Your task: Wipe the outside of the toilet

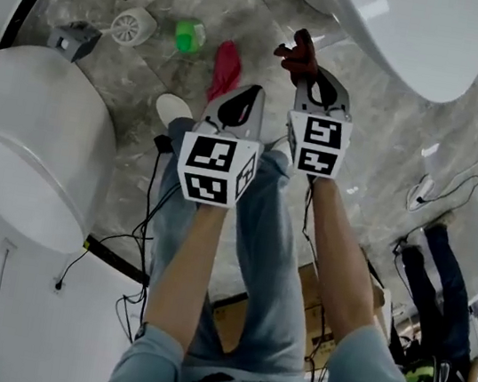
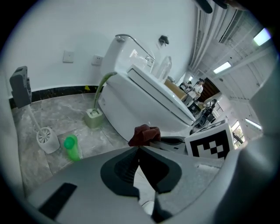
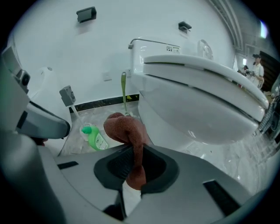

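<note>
The toilet [image 3: 205, 100] filled the upper right of the right gripper view with its lid down. Its long axis ran from the tank [image 3: 153, 48] at the upper centre to the front rim at the right edge, where it was cut off. In the head view only a part of its bowl showed at the upper right, cut by the top edge.

The right hand-held gripper [image 3: 135, 151] had its jaws closed on a red-brown cloth [image 3: 124, 127]. The cloth bulged above the jaws and hung down between them, near the bowl. The left hand-held gripper [image 2: 139, 149] had its jaws together at the tips, with nothing between them.

A green bottle [image 3: 94, 136] was on the marble floor [image 1: 148, 81] at the lower left; its label was too small to read.
</note>
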`<state>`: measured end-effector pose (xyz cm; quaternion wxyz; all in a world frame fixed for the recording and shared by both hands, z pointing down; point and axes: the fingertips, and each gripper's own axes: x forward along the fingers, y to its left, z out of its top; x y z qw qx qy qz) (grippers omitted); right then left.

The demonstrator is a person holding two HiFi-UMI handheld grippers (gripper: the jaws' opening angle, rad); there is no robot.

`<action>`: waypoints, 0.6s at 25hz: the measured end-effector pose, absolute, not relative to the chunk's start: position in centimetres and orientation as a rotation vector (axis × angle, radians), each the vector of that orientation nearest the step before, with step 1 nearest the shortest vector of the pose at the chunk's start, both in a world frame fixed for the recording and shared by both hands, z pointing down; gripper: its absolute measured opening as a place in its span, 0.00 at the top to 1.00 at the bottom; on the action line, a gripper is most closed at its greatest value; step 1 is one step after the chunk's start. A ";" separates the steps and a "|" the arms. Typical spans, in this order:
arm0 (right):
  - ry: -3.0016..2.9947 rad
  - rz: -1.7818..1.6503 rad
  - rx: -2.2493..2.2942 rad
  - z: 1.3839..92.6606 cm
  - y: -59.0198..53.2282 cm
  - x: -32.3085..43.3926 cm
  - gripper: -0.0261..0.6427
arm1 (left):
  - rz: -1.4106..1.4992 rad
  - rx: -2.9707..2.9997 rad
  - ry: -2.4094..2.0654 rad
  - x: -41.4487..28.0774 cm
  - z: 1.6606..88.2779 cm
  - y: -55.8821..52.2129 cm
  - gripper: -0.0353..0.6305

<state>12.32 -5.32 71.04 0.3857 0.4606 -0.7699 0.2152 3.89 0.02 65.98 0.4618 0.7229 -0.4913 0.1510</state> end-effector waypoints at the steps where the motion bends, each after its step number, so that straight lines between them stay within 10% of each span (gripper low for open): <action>1: -1.964 0.539 1.173 71.4 -5.7 11.5 0.90 | 0.371 1.776 -1.211 3.0 66.3 -0.1 0.96; 15: -1.958 0.415 1.283 74.8 -11.7 4.0 0.91 | 0.347 1.805 -1.204 -5.6 69.3 -3.0 0.96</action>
